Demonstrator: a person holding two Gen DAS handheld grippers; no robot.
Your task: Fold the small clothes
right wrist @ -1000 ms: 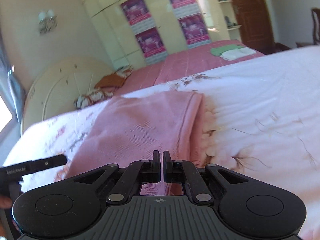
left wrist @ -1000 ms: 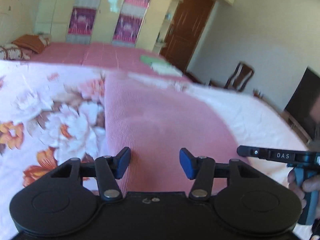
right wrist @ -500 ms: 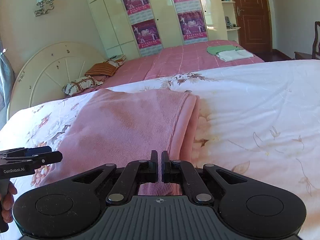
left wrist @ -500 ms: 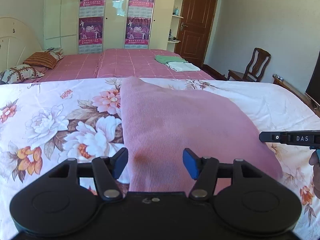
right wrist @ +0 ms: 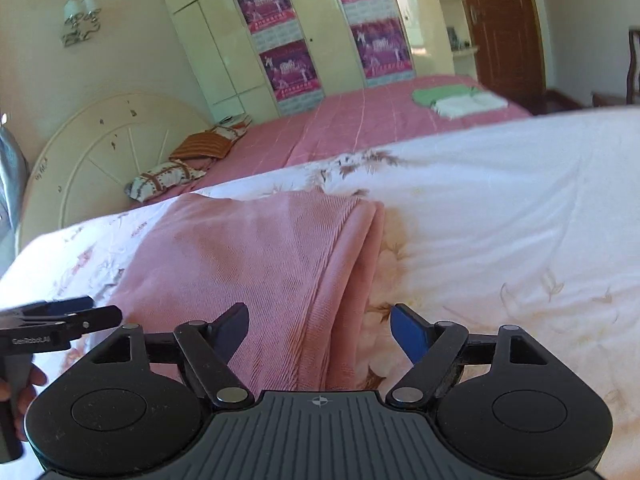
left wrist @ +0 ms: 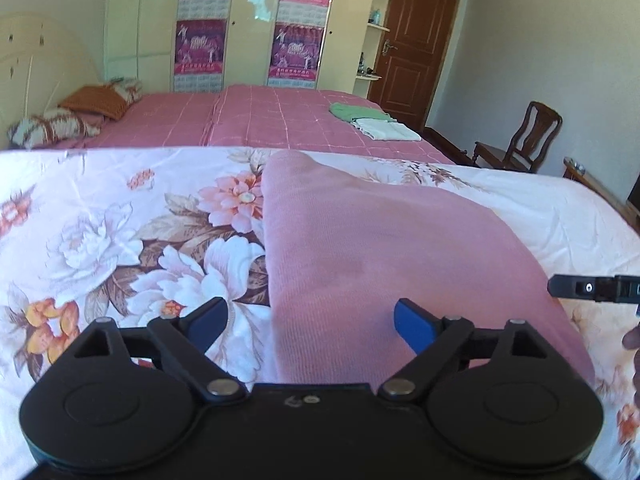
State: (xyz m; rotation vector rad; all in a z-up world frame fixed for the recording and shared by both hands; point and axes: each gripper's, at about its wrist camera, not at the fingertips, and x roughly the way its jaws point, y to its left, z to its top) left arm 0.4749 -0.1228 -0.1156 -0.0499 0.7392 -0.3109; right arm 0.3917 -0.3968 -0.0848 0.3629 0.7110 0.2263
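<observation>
A pink ribbed garment (left wrist: 384,248) lies folded on the floral bedspread (left wrist: 100,232); in the right wrist view the pink garment (right wrist: 256,264) shows its doubled edge on the right. My left gripper (left wrist: 310,320) is open and empty, just above the garment's near left edge. My right gripper (right wrist: 320,324) is open and empty, over the garment's near right folded edge. The right gripper's tip (left wrist: 592,289) shows at the right edge of the left wrist view; the left gripper (right wrist: 60,316) shows at the left of the right wrist view.
A second bed with a pink cover (left wrist: 260,120) stands behind, with folded green and white clothes (left wrist: 372,120) and pillows (left wrist: 72,116) on it. A wooden chair (left wrist: 528,140) and a brown door (left wrist: 416,40) are at the right. Wardrobes line the back wall.
My right gripper has opened and let go of the garment. My left gripper has opened wider. The garment now lies flat on the bed.
</observation>
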